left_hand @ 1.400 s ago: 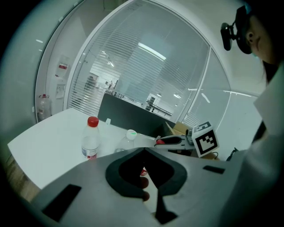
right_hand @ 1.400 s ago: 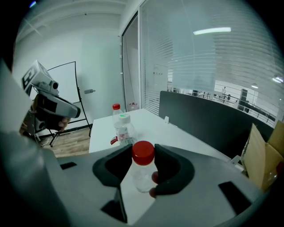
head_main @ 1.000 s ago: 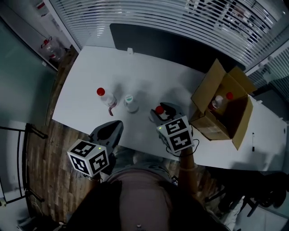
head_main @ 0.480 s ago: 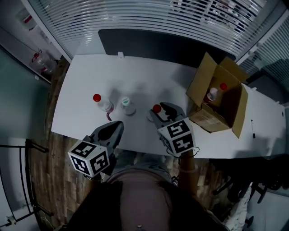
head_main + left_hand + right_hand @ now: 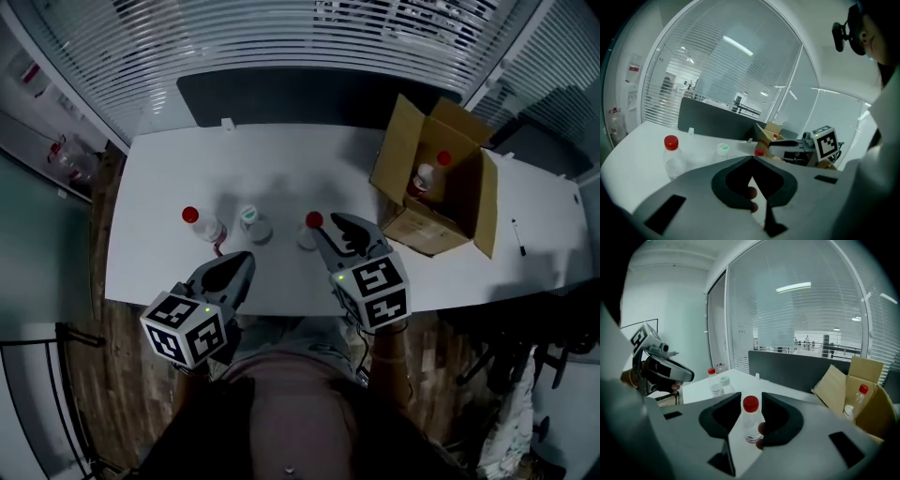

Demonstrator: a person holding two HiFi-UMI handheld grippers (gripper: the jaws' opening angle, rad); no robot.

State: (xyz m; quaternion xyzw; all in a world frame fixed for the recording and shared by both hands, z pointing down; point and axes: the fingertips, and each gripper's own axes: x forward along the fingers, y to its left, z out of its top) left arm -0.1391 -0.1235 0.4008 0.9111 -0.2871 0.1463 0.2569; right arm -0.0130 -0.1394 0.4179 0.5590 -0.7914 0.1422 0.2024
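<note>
A clear bottle with a red cap stands on the white table, seen in the gap between the jaws of my right gripper. That gripper is open, its tips just right of this bottle. My left gripper is shut on nothing and hangs over the table's near edge. Ahead of it stand a red-capped bottle and a green-capped bottle, both upright.
An open cardboard box sits at the table's right with a red-capped bottle inside. A dark screen runs along the far edge. Wooden floor lies to the left, glass walls with blinds behind.
The bottle between my right jaws looks smaller and farther than before. My left gripper's view has swung right, so the box and right gripper show more. The head view has shifted right.
</note>
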